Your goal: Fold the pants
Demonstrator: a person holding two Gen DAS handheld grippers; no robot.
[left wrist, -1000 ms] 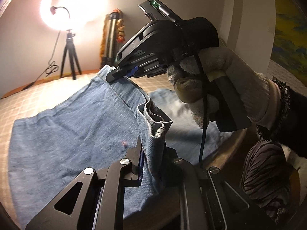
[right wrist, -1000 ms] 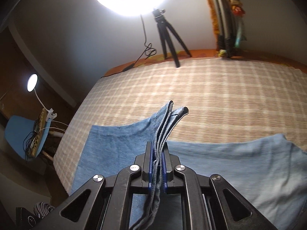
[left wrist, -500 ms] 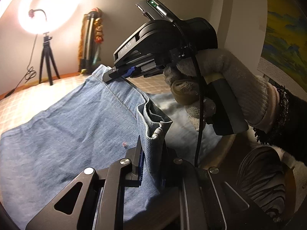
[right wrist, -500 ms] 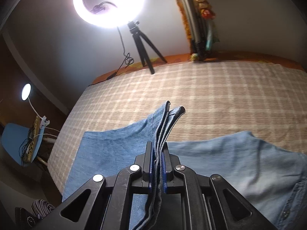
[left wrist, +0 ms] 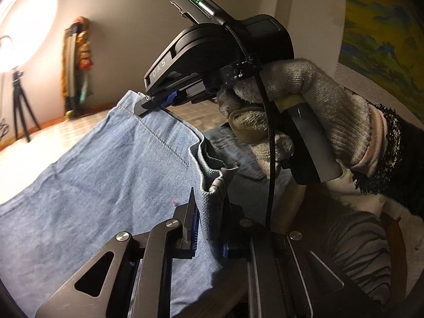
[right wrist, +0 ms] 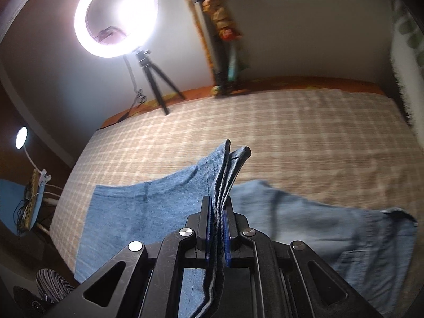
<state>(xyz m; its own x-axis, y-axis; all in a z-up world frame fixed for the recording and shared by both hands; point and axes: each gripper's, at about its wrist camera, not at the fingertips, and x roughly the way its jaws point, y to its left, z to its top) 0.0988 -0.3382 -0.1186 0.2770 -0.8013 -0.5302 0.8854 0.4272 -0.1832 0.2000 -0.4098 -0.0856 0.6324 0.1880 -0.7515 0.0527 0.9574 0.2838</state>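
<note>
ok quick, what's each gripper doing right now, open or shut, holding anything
left gripper: closed on a bunched edge of the jeans.
right gripper: closed on stacked layers of the same jeans, lifted off the bed.

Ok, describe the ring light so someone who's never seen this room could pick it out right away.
Start at the bed with the checked cover where the blue pants lie. Look to its far edge by the wall: a black tripod stands there. The ring light on top is the big glowing white circle, far brighter and larger than the small round lamp at the left.
</note>
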